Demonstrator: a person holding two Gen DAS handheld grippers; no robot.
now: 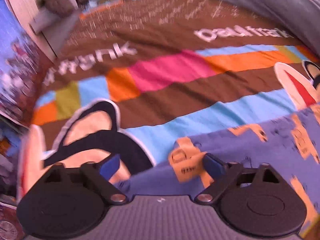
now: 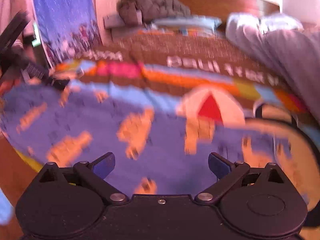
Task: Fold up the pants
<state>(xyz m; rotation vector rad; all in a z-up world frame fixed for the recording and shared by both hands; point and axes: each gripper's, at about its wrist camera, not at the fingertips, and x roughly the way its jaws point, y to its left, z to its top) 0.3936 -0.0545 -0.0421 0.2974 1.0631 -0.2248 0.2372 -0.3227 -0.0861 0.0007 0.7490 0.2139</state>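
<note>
Two sets of tongs hang over the bed, and both have their blue tips wide apart with nothing held between them. Right under the left tongs [image 1: 161, 167] the edge of the pants [image 1: 250, 154] shows – purple cloth with orange shapes on it, lying flat on the bright bedspread [image 1: 170, 68]. The pants lie under the right-hand tip and run off to that side, while the other tip sits over a big cartoon picture on the bedspread. Under the right tongs [image 2: 161, 166] the pants [image 2: 112, 124] fill most of the space below and ahead, spreading far out to the left. Past them the bedspread goes on, with a grey blanket [image 2: 280, 46] bunched up far ahead on the right and a brown knitted thing [image 2: 154, 6] far ahead near the wall. Both pictures are blurry, so I cannot tell which end of the pants is the waist. The pants look thin, soft and light – they will flop and sag when lifted, not stay stiff. They should not slip much or break. A good place to pinch is an edge or a corner, one for each set of tongs, so the cloth lifts evenly and folds over neatly
</note>
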